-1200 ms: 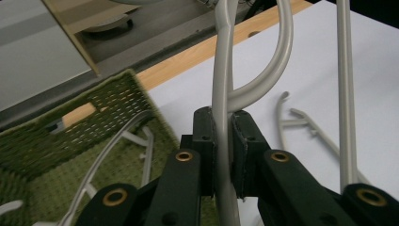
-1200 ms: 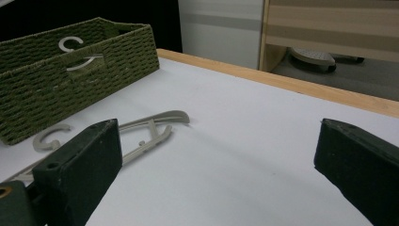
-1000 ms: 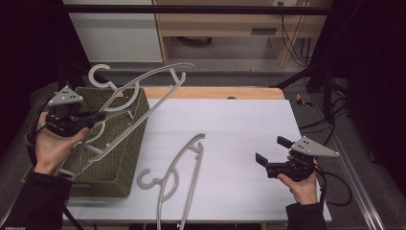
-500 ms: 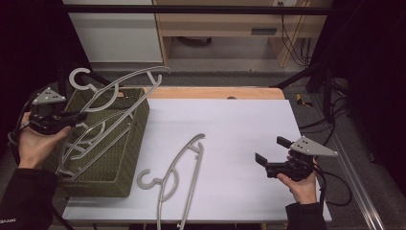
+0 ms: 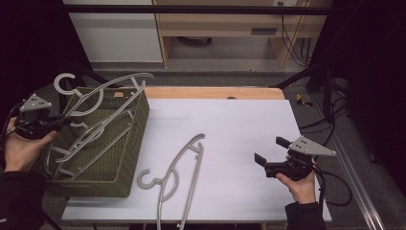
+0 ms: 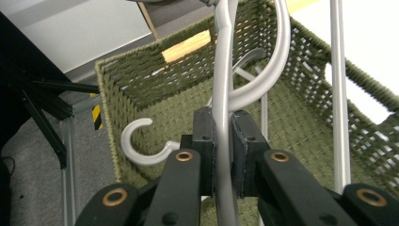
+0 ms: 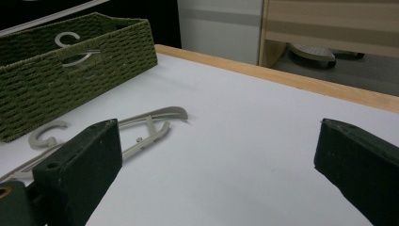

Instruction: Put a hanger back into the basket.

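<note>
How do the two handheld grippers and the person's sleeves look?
Both the left gripper and the right gripper are black with two flat jaws and a grey three-cornered plate on top. The left gripper view shows brass-coloured rivets on the linkage. Black cables trail away. The sleeves are dark.

The white rectangular tabletop [image 5: 230, 134] is lit evenly from above; surroundings are left dark, and near black jaws are blurred.

Four grey hangers [image 5: 179, 177], one green woven basket [image 5: 125, 158], two handheld tools [image 5: 268, 163], one white table [image 5: 230, 124]
</note>
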The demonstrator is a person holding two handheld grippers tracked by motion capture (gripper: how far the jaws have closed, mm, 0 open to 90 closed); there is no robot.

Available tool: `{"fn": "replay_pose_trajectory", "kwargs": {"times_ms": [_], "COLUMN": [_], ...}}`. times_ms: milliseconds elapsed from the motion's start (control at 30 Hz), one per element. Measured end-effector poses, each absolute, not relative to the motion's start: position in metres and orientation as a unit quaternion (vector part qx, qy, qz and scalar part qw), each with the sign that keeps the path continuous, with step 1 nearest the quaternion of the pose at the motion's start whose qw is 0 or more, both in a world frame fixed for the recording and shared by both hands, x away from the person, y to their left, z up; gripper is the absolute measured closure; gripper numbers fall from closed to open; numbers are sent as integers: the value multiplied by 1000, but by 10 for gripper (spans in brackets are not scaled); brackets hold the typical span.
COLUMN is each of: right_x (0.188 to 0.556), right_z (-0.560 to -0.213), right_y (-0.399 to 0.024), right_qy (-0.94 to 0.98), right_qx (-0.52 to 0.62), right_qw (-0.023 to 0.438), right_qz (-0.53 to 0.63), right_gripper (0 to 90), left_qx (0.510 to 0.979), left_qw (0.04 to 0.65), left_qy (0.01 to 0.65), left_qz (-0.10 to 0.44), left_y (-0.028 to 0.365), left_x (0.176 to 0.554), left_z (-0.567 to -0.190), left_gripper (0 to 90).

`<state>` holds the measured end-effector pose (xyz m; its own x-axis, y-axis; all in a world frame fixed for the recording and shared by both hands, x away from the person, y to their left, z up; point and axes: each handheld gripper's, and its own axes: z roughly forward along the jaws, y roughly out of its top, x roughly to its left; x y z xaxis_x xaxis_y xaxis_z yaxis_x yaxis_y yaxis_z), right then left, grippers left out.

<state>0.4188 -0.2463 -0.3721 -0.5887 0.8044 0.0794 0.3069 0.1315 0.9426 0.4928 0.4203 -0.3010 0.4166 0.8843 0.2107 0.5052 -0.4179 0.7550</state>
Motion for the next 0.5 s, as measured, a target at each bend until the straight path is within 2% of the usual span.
{"fn": "replay_pose_trajectory", "kwargs": {"times_ms": [500], "right_x": [419], "right_z": [-373], "right_y": [-246], "right_qy": [716], "right_qx": [390], "right_qw": [232], "right_qz": [530], "right_gripper": [18], "left_qx": [790], "left_qw": [265], "left_qy": [458], "left_qz": [307], "left_y": [440], "left_x": [493], "left_z": [-325], "left_gripper": [815]}}
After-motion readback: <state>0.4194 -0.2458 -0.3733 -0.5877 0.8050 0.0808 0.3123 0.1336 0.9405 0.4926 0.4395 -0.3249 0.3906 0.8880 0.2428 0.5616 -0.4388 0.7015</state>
